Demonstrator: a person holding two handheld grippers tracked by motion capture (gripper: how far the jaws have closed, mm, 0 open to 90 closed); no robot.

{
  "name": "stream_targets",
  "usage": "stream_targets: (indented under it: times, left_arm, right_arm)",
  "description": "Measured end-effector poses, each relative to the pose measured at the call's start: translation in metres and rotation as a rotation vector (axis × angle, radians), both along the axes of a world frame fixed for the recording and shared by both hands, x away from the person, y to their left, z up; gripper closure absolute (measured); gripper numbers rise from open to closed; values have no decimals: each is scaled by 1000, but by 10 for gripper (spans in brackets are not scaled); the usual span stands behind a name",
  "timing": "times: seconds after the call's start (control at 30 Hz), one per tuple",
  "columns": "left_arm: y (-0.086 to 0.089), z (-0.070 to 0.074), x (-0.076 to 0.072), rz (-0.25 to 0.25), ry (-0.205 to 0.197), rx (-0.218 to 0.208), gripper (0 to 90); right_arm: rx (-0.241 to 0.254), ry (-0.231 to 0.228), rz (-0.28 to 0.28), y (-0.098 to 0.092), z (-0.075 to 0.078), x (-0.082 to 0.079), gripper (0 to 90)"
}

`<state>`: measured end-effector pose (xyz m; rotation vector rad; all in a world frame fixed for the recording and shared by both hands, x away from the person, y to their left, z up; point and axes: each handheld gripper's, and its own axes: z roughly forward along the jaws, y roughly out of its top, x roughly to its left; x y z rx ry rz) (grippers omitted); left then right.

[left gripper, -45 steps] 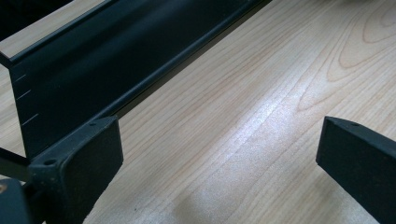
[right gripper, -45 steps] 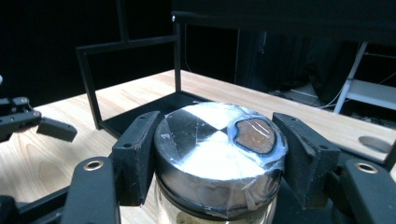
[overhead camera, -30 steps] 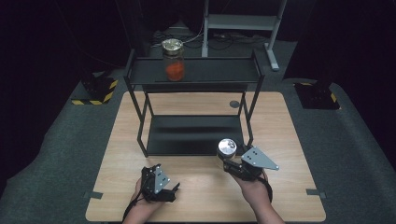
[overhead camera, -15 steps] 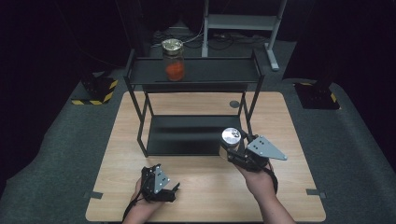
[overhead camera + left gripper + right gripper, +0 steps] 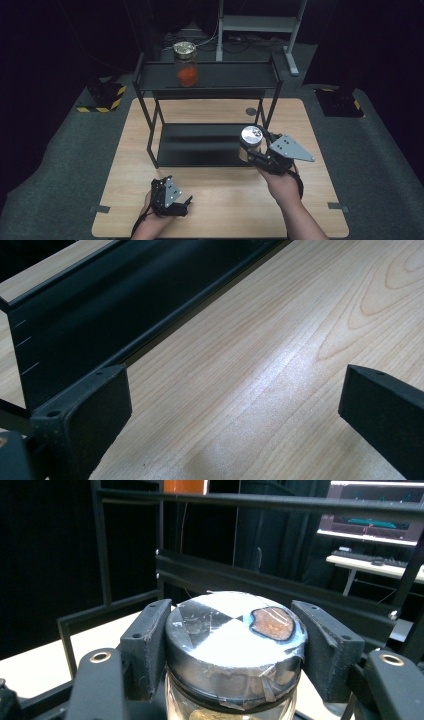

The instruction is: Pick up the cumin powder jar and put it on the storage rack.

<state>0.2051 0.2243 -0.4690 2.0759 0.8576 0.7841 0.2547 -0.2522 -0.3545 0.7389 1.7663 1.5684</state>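
The clear glass jar with a taped silver lid (image 5: pixel 234 640) sits clamped at its lid rim between the jaws of the right gripper (image 5: pixel 256 150), held above the pale wooden table (image 5: pixel 225 210) in front of the black two-tier metal rack (image 5: pixel 210 85); it probably handles as rigid, smooth, breakable and moderately heavy, so the lid edge looks the surest hold; its long axis stands roughly upright, lid upward; the left gripper (image 5: pixel 182 205) rests low on the table, jaws wide apart, holding nothing; a second jar with orange contents (image 5: pixel 186 65) stands on the top shelf.
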Motion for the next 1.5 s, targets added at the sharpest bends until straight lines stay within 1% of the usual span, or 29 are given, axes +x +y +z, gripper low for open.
stream_targets:
  times: [0.27, 0.5, 0.53, 0.83, 0.93, 1.33, 1.5]
  left_arm:
    - [1, 0, 0, -1, 2, -2, 9]
    - [1, 0, 1, -2, 5, -4, 9]
    - [1, 0, 1, -3, 5, -4, 9]
    - [1, 0, 1, -3, 5, -6, 9]
    - [2, 0, 1, -2, 5, -9, 9]
    - [3, 0, 1, -7, 4, -15, 9]
    - [4, 0, 1, -9, 5, -17, 9]
  right_arm:
    - [18, -27, -2, 1, 19, 4, 346]
    - [22, -49, -3, 5, 35, 9, 346]
    - [24, -55, -7, 6, 36, 10, 346]
    - [45, -64, -24, 10, 48, 23, 346]
    - [44, -77, -30, 11, 54, 27, 346]
    - [69, -112, -45, 16, 81, 37, 346]
    - [66, -127, -48, 20, 90, 40, 346]
